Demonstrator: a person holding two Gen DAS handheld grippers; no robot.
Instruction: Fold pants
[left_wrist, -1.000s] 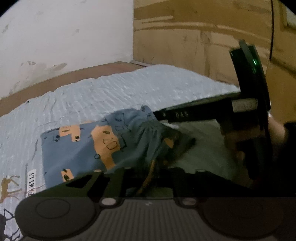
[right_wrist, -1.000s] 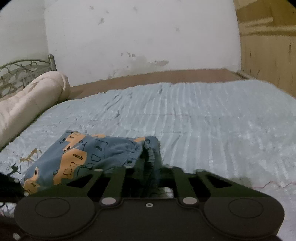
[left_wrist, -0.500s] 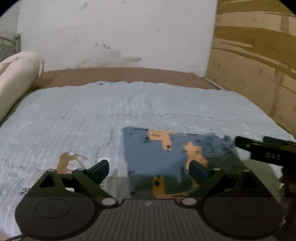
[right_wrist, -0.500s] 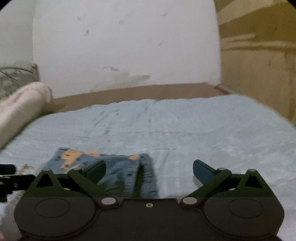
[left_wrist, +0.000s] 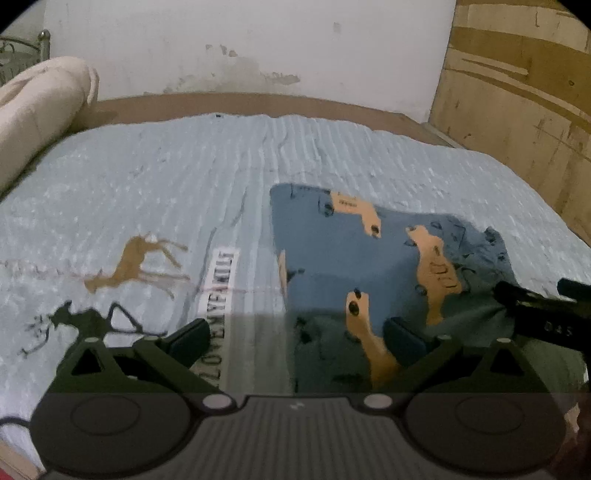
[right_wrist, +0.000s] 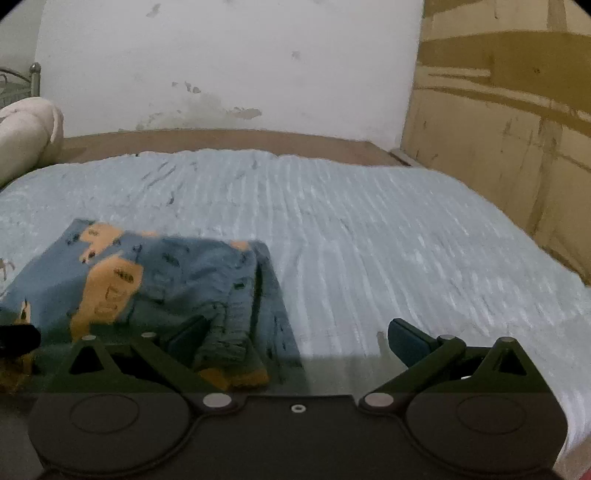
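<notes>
The blue pants with orange vehicle prints (left_wrist: 354, 258) lie folded in a compact rectangle on the light blue bedspread (left_wrist: 184, 177). My left gripper (left_wrist: 295, 339) is open and empty, above the pants' near left edge. The pants also show in the right wrist view (right_wrist: 147, 280), with the gathered waistband at their right side. My right gripper (right_wrist: 295, 339) is open and empty, above the pants' near right corner. The right gripper's black body shows at the right edge of the left wrist view (left_wrist: 543, 314).
A rolled cream blanket (left_wrist: 40, 107) lies at the far left by a metal bed frame. A brown headboard edge (right_wrist: 229, 140) and white wall stand behind. A wooden panel (right_wrist: 498, 122) stands on the right. The bedspread has deer prints (left_wrist: 136, 262).
Both grippers have opened and let go of the pants, then pulled back and up. The pants now lie flat and folded on the bed.
</notes>
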